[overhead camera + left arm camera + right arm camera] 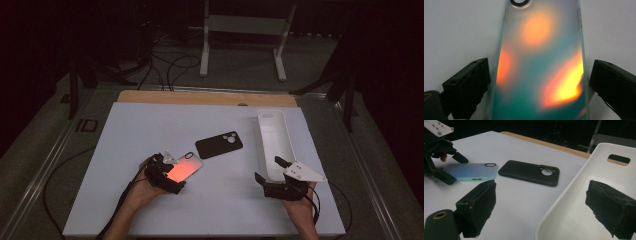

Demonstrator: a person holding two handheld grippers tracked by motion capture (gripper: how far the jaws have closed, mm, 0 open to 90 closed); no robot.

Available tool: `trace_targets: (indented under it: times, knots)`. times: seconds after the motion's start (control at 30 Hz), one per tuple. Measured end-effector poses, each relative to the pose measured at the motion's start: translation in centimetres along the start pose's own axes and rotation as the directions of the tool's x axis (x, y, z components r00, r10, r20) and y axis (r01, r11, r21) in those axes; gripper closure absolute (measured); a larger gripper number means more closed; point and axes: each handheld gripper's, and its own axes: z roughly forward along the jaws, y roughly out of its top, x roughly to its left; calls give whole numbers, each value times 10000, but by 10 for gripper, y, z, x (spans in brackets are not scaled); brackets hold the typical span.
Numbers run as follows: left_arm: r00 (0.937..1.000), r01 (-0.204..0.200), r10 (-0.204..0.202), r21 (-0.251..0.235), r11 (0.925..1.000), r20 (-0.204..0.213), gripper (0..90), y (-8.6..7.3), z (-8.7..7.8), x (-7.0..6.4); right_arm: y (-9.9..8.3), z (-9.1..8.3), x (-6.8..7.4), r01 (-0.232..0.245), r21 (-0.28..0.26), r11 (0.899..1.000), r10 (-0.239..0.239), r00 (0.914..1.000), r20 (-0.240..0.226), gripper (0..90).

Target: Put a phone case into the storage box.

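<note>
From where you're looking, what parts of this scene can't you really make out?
- Shiny phone case: in the left gripper view its near end is cut off by the bottom edge; the colours are blurred.
- White tray: in the right gripper view the right and bottom edges cut it off.
- Room behind the table: too dark in the high view.
- Left gripper: whether it touches the case is unclear.

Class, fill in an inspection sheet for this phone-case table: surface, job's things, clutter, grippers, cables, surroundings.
Surface: white table top, wooden far edge.
Job's things: shimmering phone case lying flat between the left gripper fingers; black phone case beside it; white tray at right.
Clutter: nothing seen.
Grippers: left open astride the shimmering case; right gripper open over the tray's near rim.
Cables: black leads on the floor beyond.
Surroundings: dark room, white stand.
</note>
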Motion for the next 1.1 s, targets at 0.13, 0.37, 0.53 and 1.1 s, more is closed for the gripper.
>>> trace_targets:
  times: [0.13,0.37,0.53,1.1]
  knots:
    - [10000,54,-54,46,10000,0,61,0,-1,0,0,0,0,43,39,10000,-43,10000,3,96]
    - [9998,150,-149,33,9999,-104,161,0,-4,3,0,0,1,9,33,10000,-9,10000,4,96]
    - [9998,128,-129,-29,9999,-153,167,0,-5,2,0,1,1,-3,47,10000,3,10000,0,96]
    - [9981,533,-548,-539,9971,-266,172,-2,-9,6,0,1,0,14,45,10000,-14,10000,-38,96]
